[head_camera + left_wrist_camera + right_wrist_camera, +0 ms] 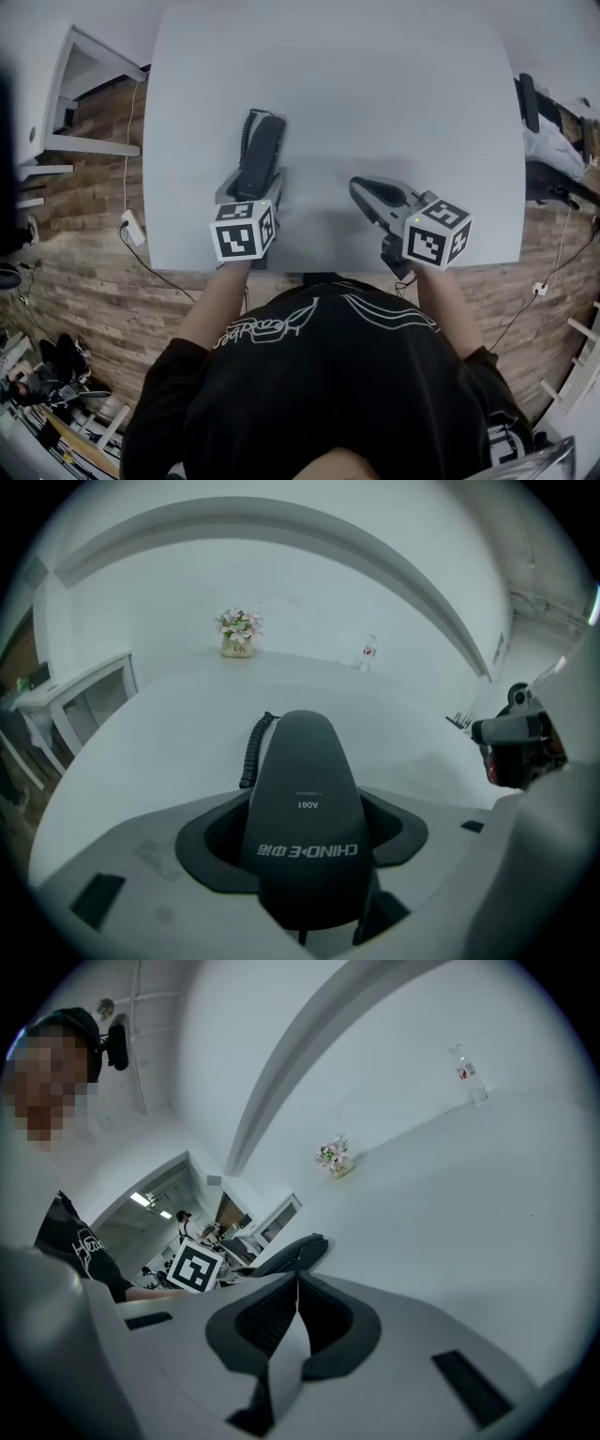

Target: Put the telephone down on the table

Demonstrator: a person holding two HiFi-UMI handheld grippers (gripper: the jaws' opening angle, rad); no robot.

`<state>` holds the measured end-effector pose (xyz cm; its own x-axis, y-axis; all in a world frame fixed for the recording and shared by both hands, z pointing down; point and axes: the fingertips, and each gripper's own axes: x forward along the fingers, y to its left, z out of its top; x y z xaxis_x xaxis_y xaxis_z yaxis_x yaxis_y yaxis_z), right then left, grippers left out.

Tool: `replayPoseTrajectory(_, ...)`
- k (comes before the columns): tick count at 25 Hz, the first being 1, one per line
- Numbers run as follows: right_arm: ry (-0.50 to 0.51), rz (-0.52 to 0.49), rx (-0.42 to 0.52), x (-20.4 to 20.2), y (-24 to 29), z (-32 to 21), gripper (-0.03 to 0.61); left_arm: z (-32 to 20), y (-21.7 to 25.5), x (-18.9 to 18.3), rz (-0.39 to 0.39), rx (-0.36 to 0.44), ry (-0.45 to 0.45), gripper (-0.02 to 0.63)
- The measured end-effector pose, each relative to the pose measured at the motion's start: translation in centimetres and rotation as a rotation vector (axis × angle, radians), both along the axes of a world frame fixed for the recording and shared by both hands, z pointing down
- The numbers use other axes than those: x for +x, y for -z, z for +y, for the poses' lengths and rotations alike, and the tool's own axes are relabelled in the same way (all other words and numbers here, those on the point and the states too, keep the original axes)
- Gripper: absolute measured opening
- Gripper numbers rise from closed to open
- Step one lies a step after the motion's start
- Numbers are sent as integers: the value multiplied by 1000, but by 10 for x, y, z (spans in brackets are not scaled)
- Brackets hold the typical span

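Left gripper (249, 197) has its jaws wide around the black telephone (305, 799), held lengthwise over the near left part of the table (394, 112); contact with the surface cannot be confirmed. Right gripper (298, 1305) is closed and empty, well apart to the right. Judged rigid, smooth and light, with a coiled cord (251, 752) that may tug; set it down ahead on the bare surface, away from the near edge.

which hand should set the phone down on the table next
Left. The left gripper already grips the telephone over the table, while the right gripper is shut and empty beside it.
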<state>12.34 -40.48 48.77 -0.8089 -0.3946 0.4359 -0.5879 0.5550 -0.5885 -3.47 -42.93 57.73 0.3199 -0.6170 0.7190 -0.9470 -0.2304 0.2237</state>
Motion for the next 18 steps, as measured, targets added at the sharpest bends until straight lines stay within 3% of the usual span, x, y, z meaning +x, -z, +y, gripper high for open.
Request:
replayPoseTrajectory(4, 2, -7, -3, -5, -1, 3, 40, 3, -9, -1, -149, 7, -63, 278)
replayPoseTrajectory(8, 7, -9, -2, -6, 0, 6, 40, 5, -17, -2, -236, 8, -99, 279)
replayPoseTrajectory(15, 21, -40, -5, -14, 9, 18, 40, 7, -15, 0, -258, 47, -102, 289)
replayPoseTrajectory(18, 20, -49, -21, -17, 11, 23, 40, 9, -9, -2, -255, 102, -117, 313)
